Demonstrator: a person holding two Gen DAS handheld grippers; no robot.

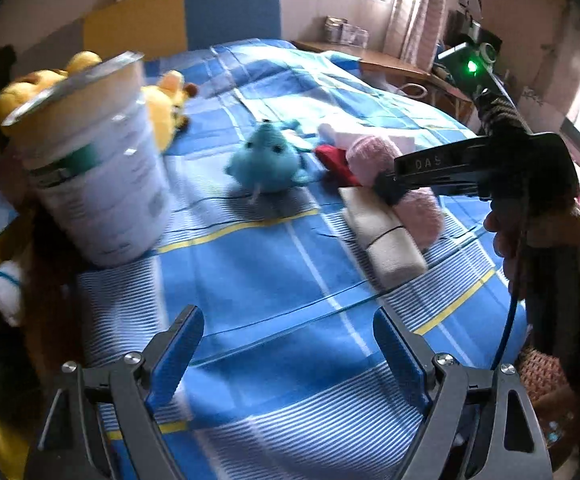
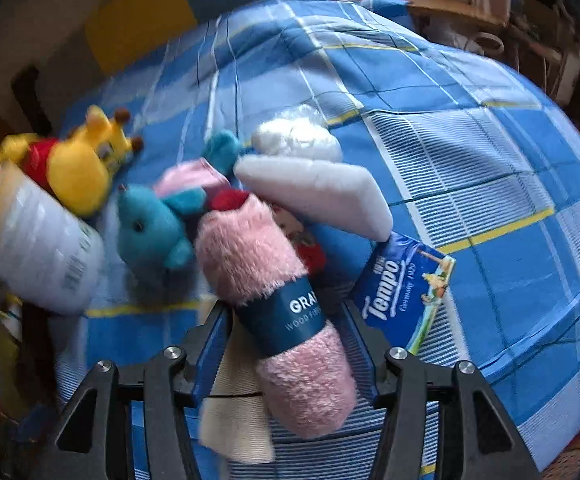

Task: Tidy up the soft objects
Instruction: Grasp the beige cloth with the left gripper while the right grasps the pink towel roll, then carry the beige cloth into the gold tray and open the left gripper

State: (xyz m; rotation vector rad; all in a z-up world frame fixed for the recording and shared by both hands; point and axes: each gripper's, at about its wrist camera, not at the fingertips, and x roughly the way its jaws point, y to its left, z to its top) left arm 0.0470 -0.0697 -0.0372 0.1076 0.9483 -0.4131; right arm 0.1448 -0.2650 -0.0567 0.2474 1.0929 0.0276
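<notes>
Right claw on pink towel roll, left claw wide and empty

Bed [image 1: 290, 248] covered by blue plaid sheet with white and yellow stripes. Left claw [image 1: 286, 352] held spread wide over bare sheet, nothing between the blue pads. Right claw [image 2: 286, 336] closed around a pink fluffy towel roll [image 2: 274, 280] with a dark blue paper band; fingers sit against the band on both sides, roll pointing away from the camera. From the left wrist view, the same claw [image 1: 386, 192] seen side-on, tips at the pink roll [image 1: 370, 152], a hand [image 1: 506, 236] on its handle.

Cream folded cloth [image 1: 382, 232], tied with a thin dark string, lying just beside and partly under the pink roll. Blue plush toy [image 1: 264, 156] on the sheet left of the roll, near but apart in the left view. Red item [image 1: 332, 160] and white folded pad [image 2: 318, 196] behind the roll. Tempo tissue pack [image 2: 402, 304] to the right of the roll, touching or nearly so; cannot tell which. White fluffy bundle [image 2: 298, 136] further back.

Yellow plush bear in red shirt [image 2: 74, 172] at the far left, next to a white cylindrical tub [image 1: 98, 168] standing tilted near the bed edge. Both views motion-blurred
</notes>
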